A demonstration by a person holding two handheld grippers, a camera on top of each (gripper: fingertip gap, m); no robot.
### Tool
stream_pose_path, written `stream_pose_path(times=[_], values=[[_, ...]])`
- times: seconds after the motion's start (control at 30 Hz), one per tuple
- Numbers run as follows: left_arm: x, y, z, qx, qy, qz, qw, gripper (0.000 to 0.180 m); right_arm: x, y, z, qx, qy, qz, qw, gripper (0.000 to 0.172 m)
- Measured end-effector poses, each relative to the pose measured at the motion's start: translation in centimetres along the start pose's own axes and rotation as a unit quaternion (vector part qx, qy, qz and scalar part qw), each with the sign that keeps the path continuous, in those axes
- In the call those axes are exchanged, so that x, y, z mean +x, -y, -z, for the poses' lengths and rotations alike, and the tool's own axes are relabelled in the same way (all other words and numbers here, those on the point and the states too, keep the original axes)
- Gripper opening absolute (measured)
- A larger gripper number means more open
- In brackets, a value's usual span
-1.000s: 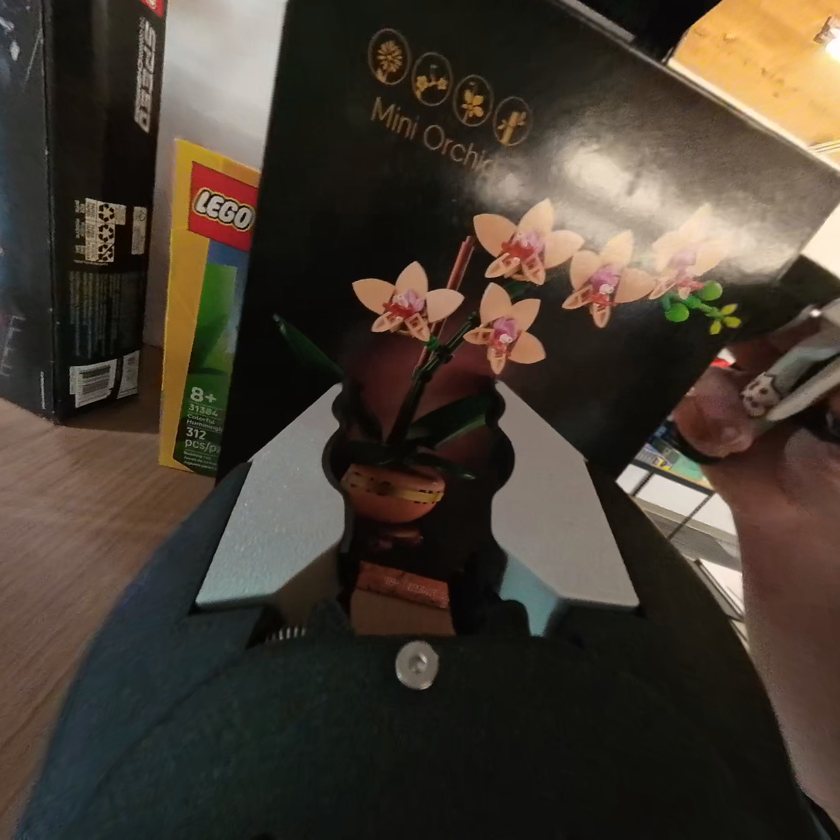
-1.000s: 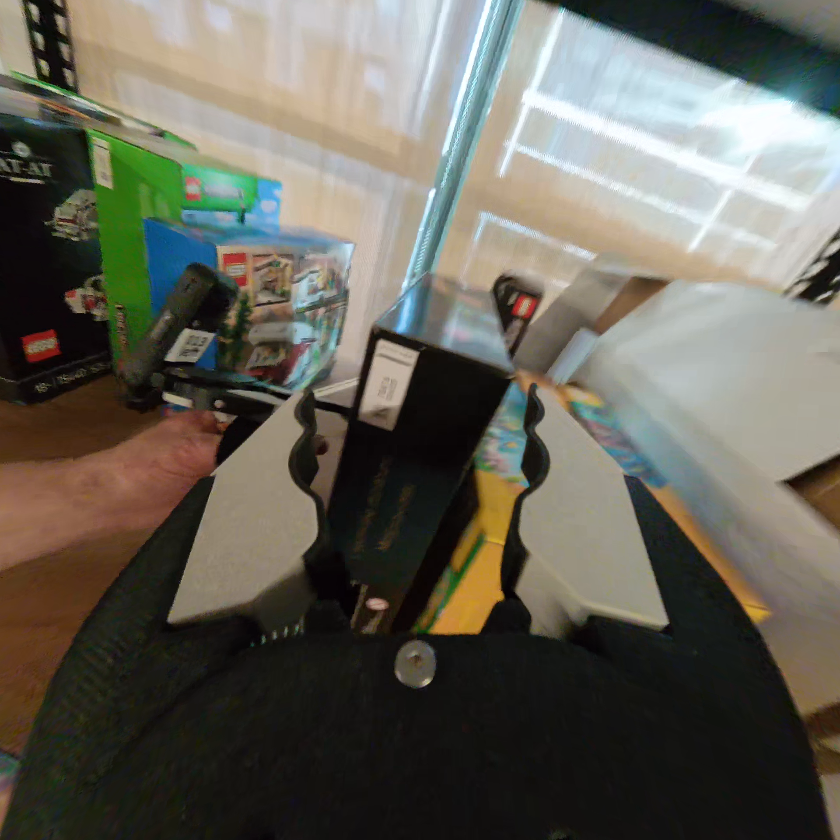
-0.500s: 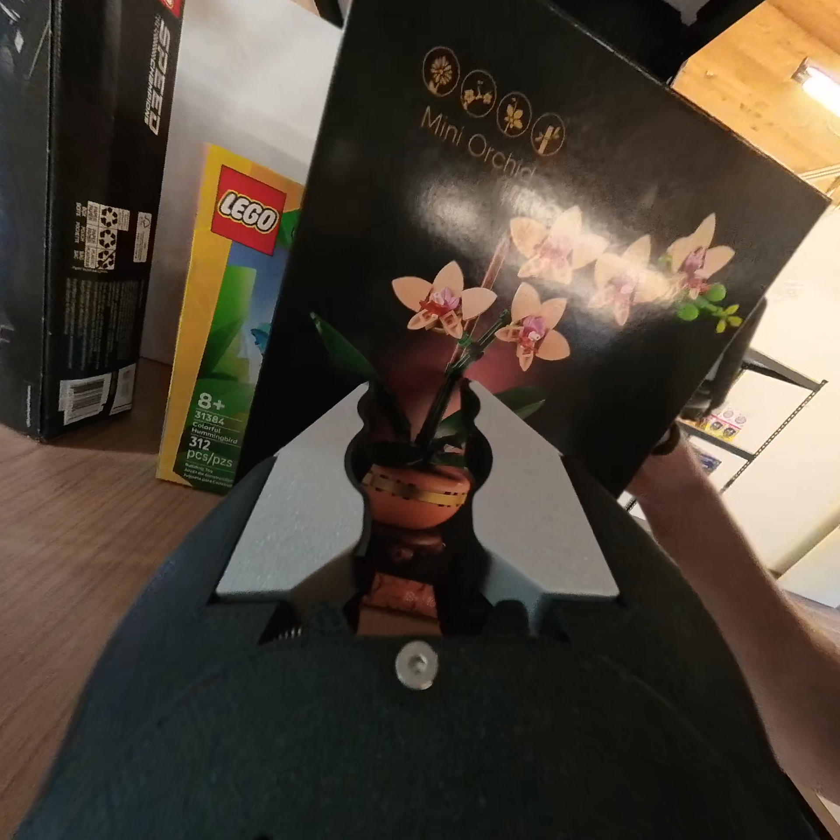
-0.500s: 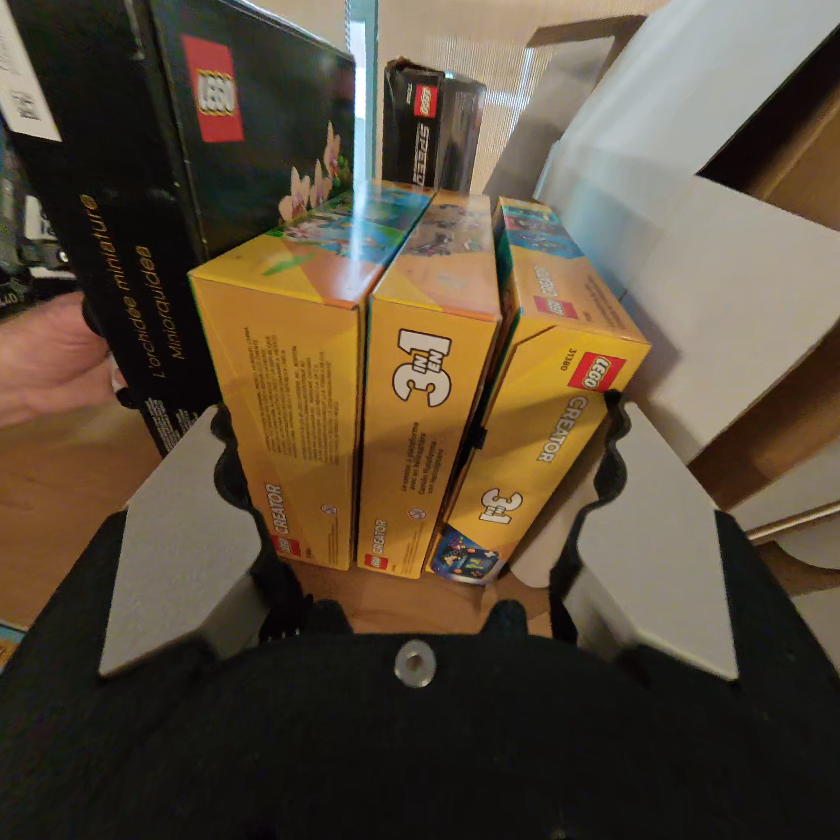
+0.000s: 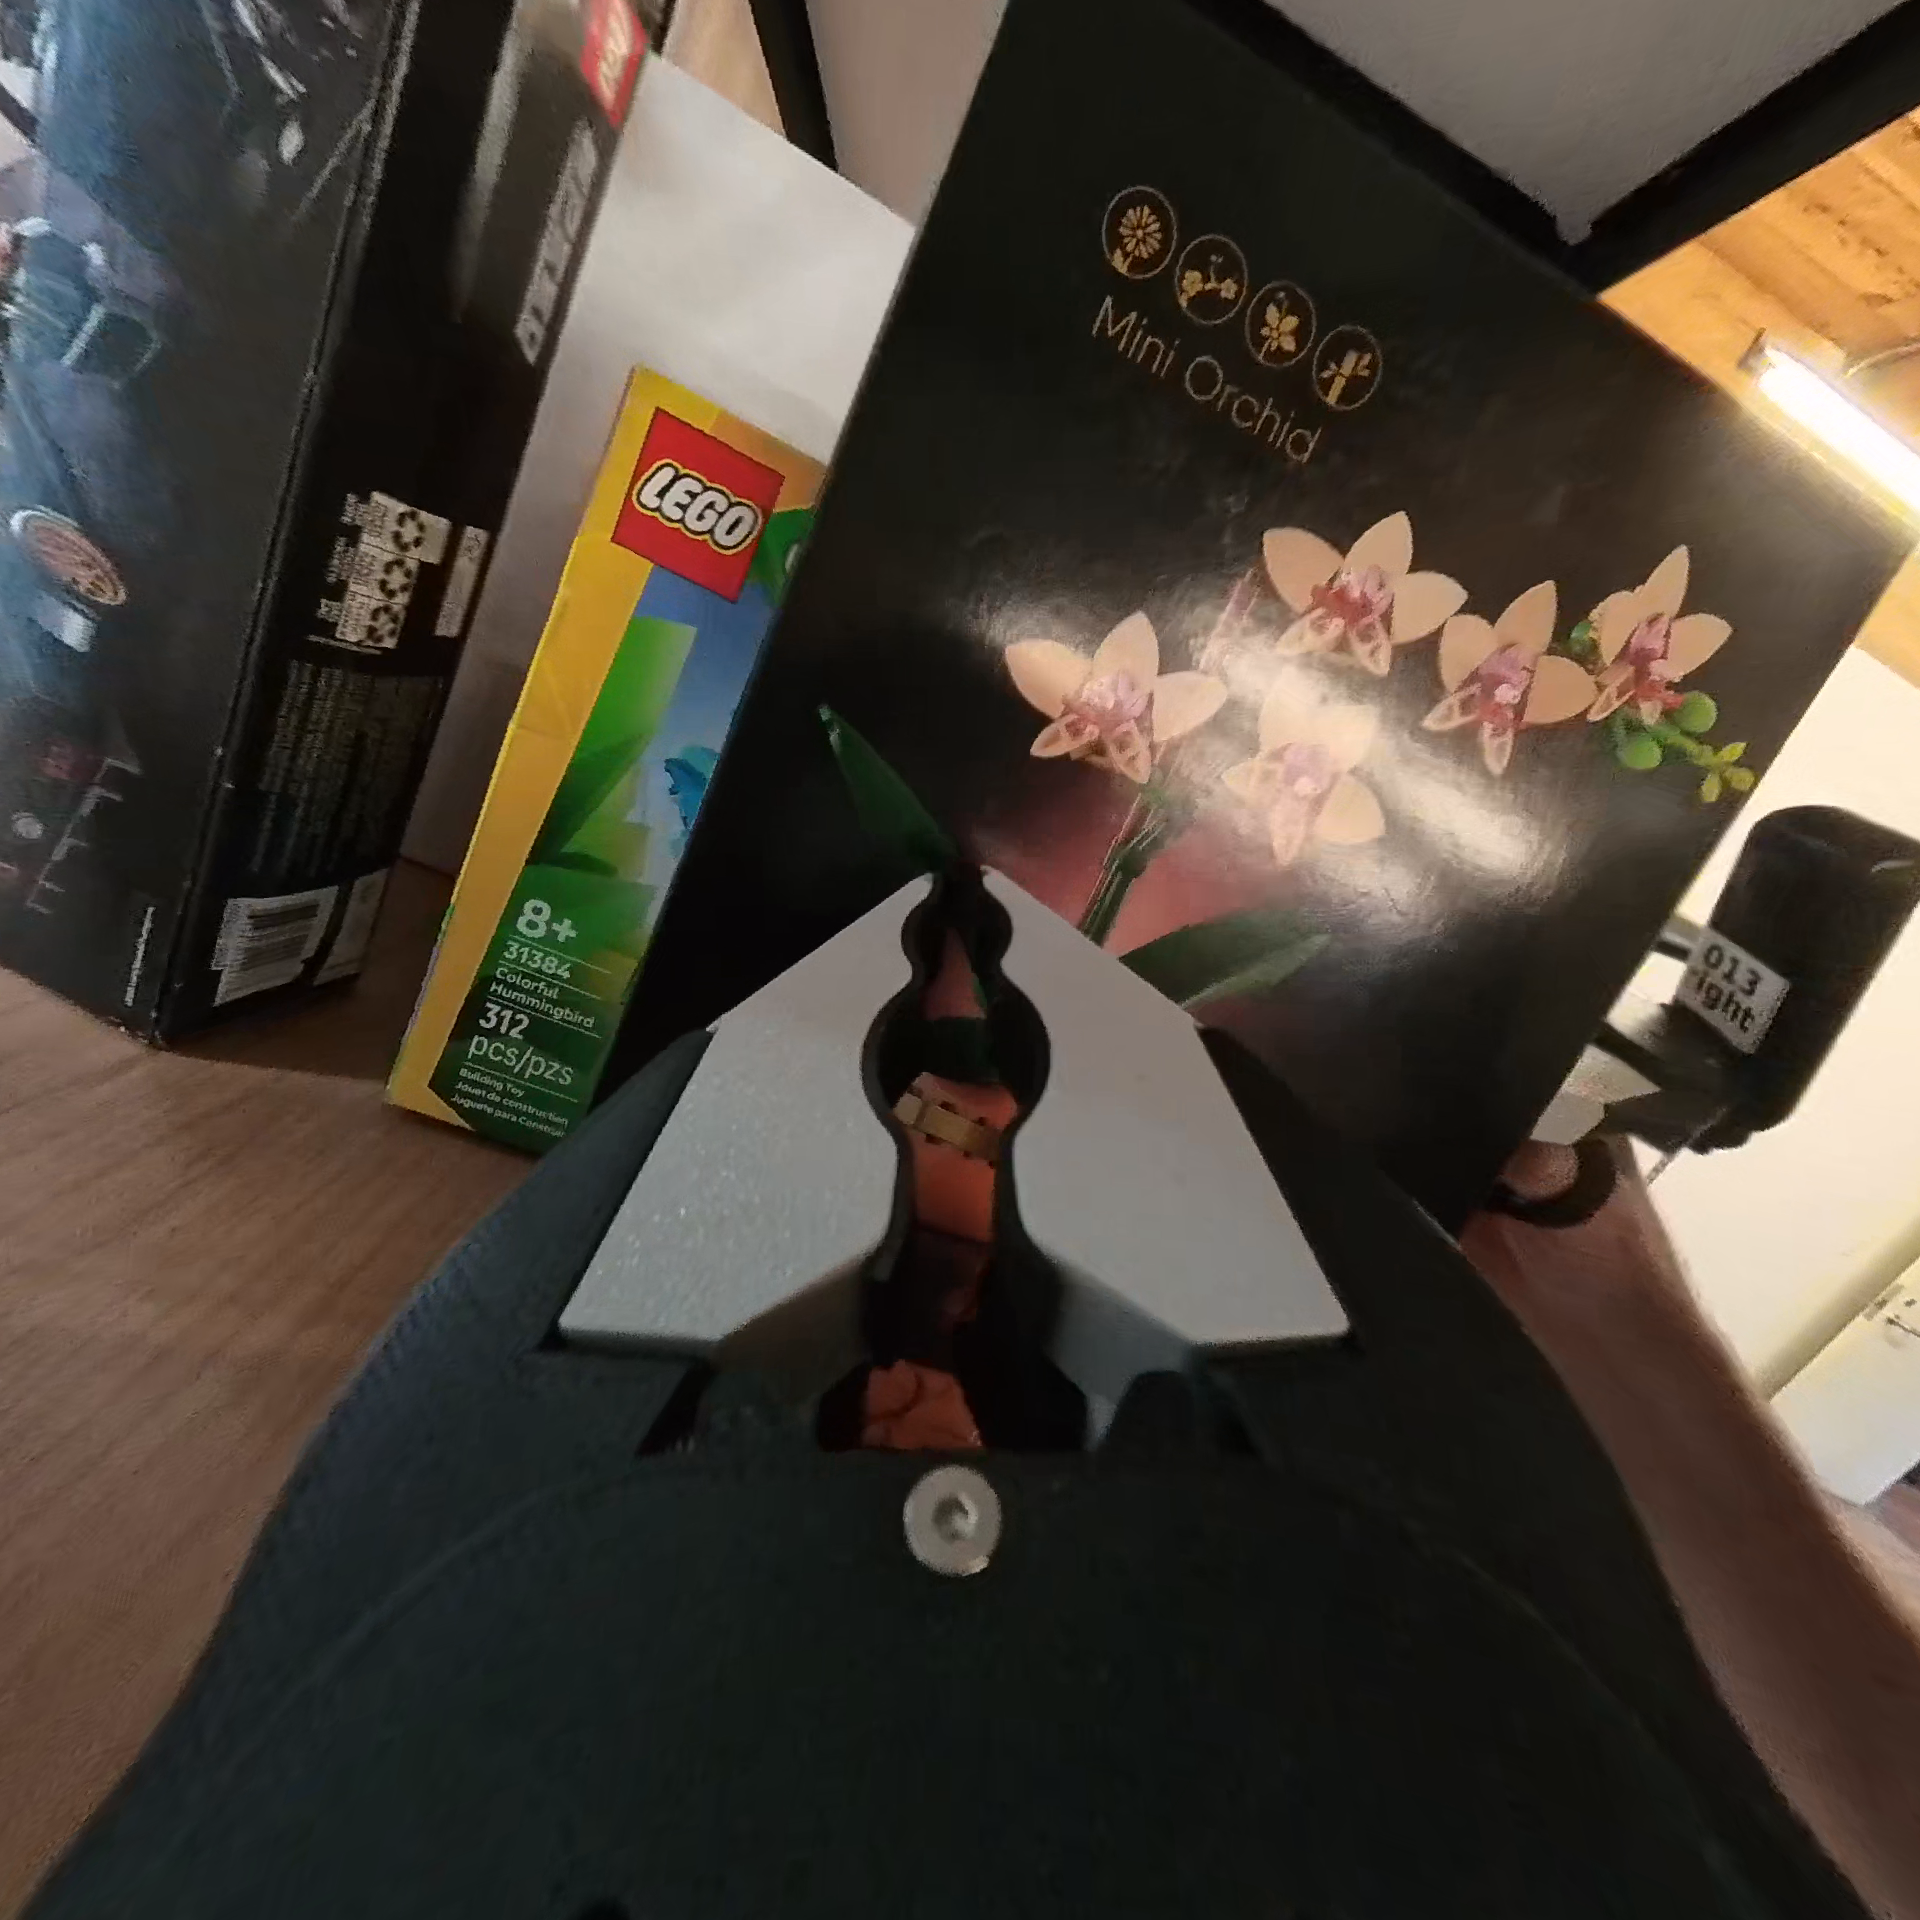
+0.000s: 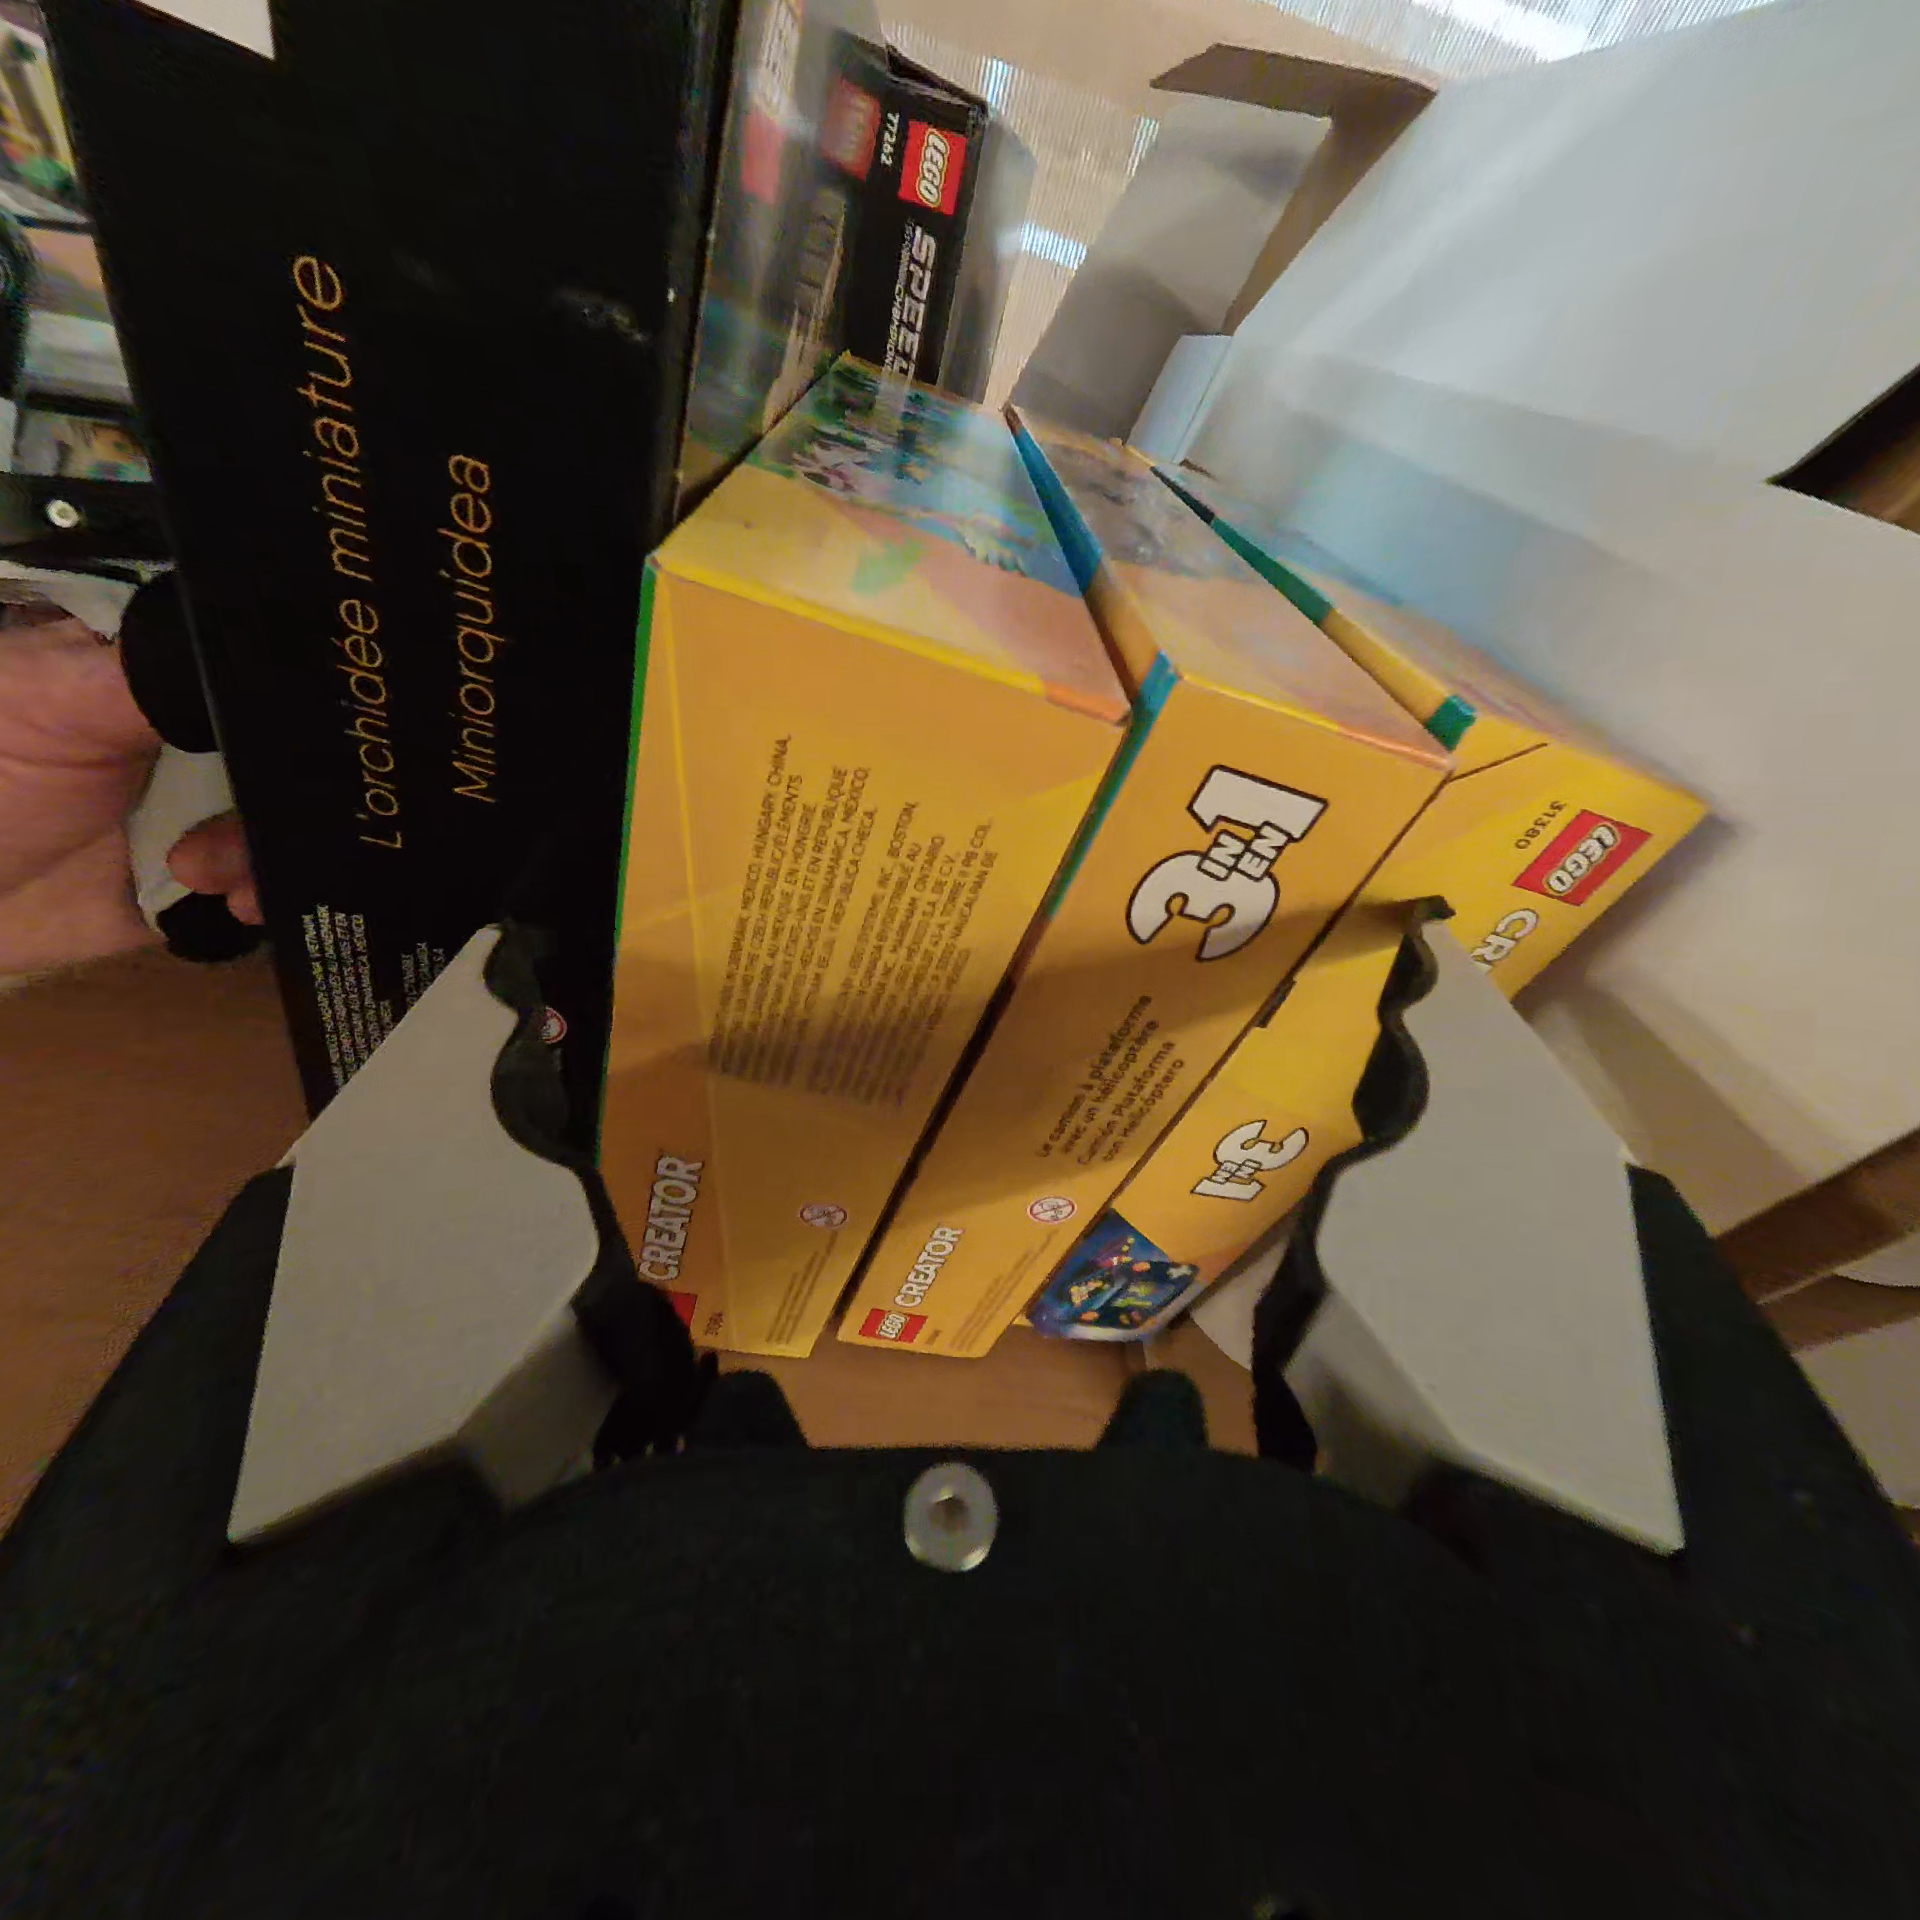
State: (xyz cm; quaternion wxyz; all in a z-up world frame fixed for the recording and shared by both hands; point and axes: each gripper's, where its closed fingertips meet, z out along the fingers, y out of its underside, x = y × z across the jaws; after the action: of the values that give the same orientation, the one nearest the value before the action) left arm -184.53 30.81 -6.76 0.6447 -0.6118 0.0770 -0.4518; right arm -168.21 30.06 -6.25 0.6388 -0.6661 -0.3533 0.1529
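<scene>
Left tool [image 5: 961, 883] closed against black box [image 5: 1299, 520], right tool [image 6: 961, 925] spread around yellow boxes [image 6: 831, 883]

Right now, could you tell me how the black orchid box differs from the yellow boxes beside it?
The black orchid box is taller and darker; the three yellow boxes are shorter, and they lean rightward against a white carton. All stand on end on the wooden surface.
</scene>
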Motion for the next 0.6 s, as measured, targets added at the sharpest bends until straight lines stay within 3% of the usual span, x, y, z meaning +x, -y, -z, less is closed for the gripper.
stream_pose_path(times=[0.2,0.6], values=[[0.1,0.2,0.6,-0.006,0.007,0.006,1.000,0.008,0.3,0.3,1.2,0.013,0.009,0.007,1.000,0.139],[1.5,-0.9,3.0,-0.032,0.071,0.019,0.997,0.041,-4.0,7.1,7.0,0.089,0.014,0.047,0.995,0.123]])
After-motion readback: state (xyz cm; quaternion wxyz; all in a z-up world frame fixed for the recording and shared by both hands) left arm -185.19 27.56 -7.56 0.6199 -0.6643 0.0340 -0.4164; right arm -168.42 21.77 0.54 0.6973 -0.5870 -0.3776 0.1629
